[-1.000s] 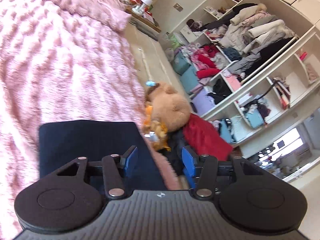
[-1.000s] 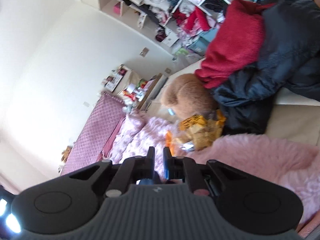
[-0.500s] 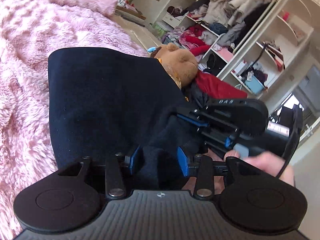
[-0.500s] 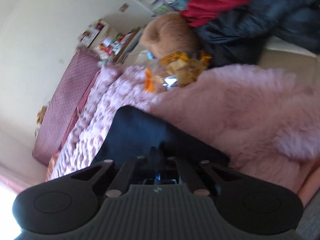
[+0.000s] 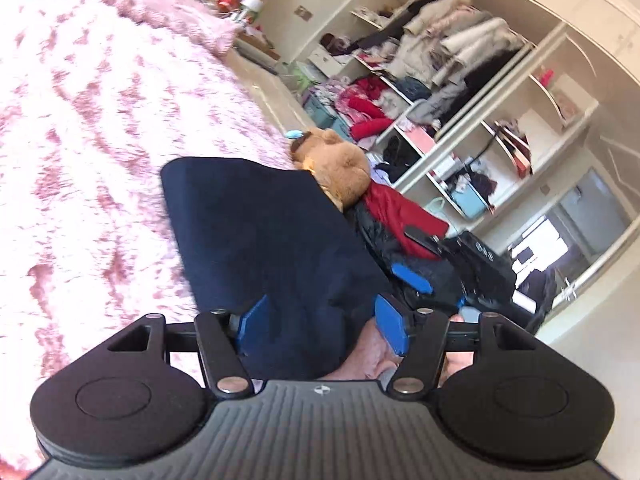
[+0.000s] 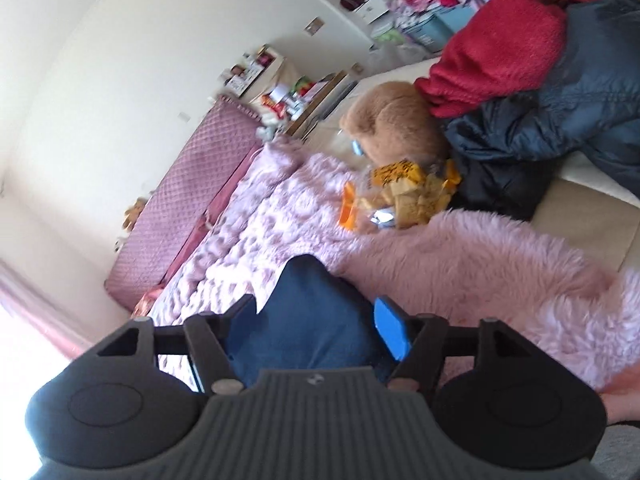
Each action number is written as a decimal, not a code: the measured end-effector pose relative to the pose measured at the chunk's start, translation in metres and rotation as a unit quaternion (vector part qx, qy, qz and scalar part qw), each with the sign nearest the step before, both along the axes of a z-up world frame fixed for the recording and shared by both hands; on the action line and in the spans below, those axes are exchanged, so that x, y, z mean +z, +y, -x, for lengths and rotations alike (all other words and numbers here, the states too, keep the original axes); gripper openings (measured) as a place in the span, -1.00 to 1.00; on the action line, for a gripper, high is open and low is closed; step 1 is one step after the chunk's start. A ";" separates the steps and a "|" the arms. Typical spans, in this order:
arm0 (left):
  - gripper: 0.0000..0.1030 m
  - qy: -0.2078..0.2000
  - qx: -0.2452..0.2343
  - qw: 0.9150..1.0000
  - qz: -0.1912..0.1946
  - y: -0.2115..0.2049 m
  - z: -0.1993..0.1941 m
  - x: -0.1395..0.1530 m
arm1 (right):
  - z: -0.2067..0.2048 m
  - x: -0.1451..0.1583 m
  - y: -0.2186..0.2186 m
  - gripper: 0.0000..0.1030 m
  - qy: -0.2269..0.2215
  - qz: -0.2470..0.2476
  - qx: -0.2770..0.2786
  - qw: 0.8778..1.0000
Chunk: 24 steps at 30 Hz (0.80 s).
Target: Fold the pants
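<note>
Dark navy pants are seen folded into a flat, tapering panel, laid on pink fluffy bedding, the far edge pointing toward twelve o'clock.

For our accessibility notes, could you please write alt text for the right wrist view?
The right gripper is open, with dark blue pants lying between its blue pads on a fluffy pink blanket. Beyond sit a brown teddy bear, yellow snack packets, and a red blanket on dark jackets.

Left claw — black ribbed body, blue pads, silver screws.
</note>
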<state>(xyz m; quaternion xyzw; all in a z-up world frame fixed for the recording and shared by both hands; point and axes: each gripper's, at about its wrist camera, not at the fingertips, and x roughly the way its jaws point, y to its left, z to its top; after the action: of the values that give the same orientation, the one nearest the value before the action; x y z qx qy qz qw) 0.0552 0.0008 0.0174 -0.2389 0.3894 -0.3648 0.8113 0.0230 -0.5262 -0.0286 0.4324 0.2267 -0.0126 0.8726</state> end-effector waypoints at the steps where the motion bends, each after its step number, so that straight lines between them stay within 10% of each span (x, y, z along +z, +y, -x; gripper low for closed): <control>1: 0.51 0.017 0.008 1.000 0.003 0.011 -0.011 -0.004 | -0.003 -0.004 -0.003 0.36 0.004 -0.007 0.017 1.000; 6: 0.54 0.104 0.035 0.994 0.003 0.036 -0.063 -0.050 | -0.012 -0.022 -0.012 0.39 0.044 -0.057 0.051 0.996; 17: 0.54 0.235 0.008 0.955 0.182 -0.010 -0.135 -0.135 | 0.011 -0.064 -0.004 0.01 0.042 -0.188 0.030 0.981; 19: -0.24 0.270 0.024 0.950 0.155 -0.015 -0.144 -0.135 | 0.012 -0.064 -0.003 -0.02 0.046 -0.189 0.027 0.980; 22: -0.47 0.332 0.046 0.930 0.154 -0.004 -0.149 -0.134 | 0.016 -0.056 -0.002 -0.10 0.029 -0.171 0.021 0.985; 24: -0.49 0.316 0.046 0.934 0.158 0.011 -0.149 -0.122 | 0.016 -0.048 0.004 -0.11 0.017 -0.159 0.035 0.987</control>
<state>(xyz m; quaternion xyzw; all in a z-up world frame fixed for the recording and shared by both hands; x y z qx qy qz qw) 0.2038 0.0114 -0.1044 -0.4847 0.5517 -0.2895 0.6139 0.0065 -0.5226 -0.0769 0.5573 0.2552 0.0469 0.7887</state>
